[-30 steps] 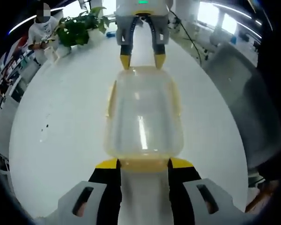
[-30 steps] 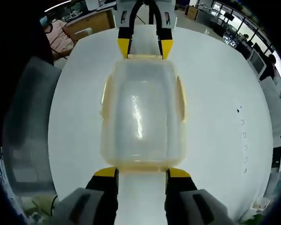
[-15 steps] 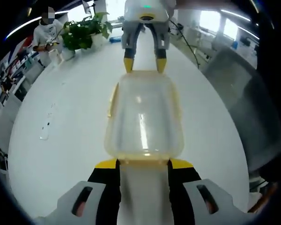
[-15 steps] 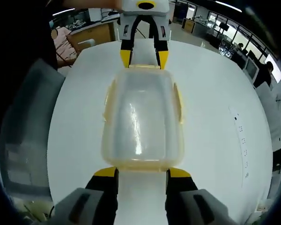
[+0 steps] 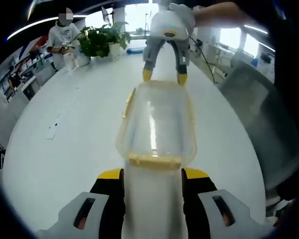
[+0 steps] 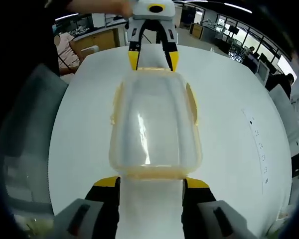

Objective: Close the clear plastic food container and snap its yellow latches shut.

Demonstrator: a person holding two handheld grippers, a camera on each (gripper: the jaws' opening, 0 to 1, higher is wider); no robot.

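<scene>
Your left gripper [image 5: 152, 174] stands with jaws spread wide, straddling the near yellow end latch [image 5: 153, 161] of the clear container [image 5: 157, 122]. Your right gripper [image 6: 151, 182] does the same at the opposite end, jaws wide, holding nothing. That likely squares you for pressing both ends. The container sits lid-on, mid white table [image 5: 65, 149]; side latches [image 6: 193, 104] appear flared out, unsnapped.

Pretty bright overall, ceiling strips + windows blown out up top. Glare streak on the clear container lid [image 5: 153, 137], table [image 6: 229, 109] washed out white. Heavy fisheye bend, edges soft.
</scene>
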